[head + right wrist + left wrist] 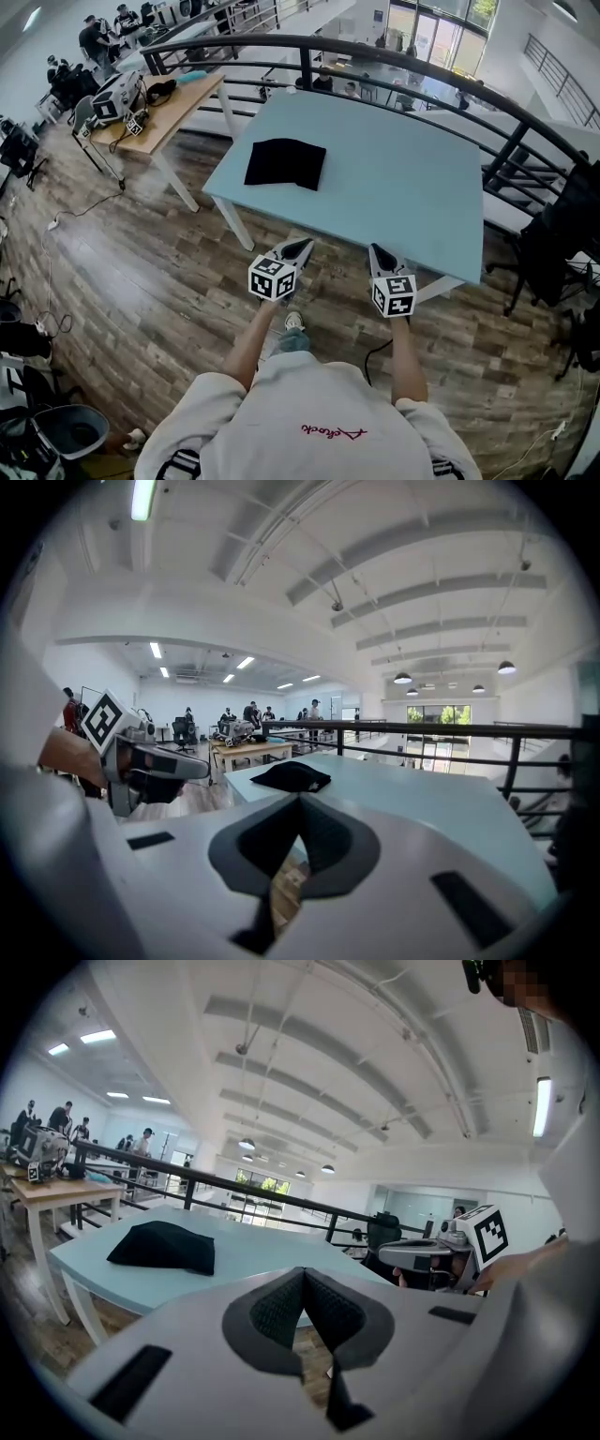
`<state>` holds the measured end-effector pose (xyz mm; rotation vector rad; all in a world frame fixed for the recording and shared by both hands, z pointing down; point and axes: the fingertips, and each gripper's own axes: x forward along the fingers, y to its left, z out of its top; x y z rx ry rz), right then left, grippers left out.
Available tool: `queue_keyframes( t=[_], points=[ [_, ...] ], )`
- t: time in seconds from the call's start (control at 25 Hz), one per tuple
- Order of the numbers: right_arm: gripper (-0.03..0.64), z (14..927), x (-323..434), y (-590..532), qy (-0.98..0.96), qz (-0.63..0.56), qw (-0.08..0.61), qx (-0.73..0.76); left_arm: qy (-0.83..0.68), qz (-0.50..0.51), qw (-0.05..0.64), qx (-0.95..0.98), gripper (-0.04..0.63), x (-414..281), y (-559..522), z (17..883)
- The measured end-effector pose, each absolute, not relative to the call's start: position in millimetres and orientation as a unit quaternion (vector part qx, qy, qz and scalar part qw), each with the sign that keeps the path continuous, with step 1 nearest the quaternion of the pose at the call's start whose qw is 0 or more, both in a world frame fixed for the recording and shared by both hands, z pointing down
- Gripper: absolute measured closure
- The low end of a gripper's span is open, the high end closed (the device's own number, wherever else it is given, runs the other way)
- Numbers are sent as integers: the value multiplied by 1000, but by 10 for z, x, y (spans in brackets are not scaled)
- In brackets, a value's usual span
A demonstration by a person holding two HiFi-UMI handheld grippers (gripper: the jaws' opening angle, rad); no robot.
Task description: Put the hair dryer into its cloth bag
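A black cloth bag (285,163) lies flat on the left part of a light blue table (394,187); it also shows in the left gripper view as the bag (164,1246) and in the right gripper view as the bag (291,776). No hair dryer is in sight. My left gripper (302,247) and right gripper (379,251) hover side by side just short of the table's near edge, both shut with nothing between their tips. The left gripper (302,1274) and the right gripper (300,801) each point across the table top.
A black curved railing (394,56) runs behind the table. A wooden desk (169,108) with equipment stands at the far left, with people around it. A black office chair (553,244) sits to the table's right. Cables trail over the wooden floor (112,272).
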<state>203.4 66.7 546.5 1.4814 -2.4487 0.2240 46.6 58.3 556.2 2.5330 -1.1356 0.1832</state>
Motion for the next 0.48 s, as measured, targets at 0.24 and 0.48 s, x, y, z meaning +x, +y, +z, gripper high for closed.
queue_keyframes(
  t=[0.24,0.48],
  points=[
    [601,5477,1997,839,-846,75,142,508,-397,63,188,896,589,496,783,5621],
    [601,5424,2041,846,-845,69,142,512,-395,61,184,898,589,529,813,5596]
  ],
)
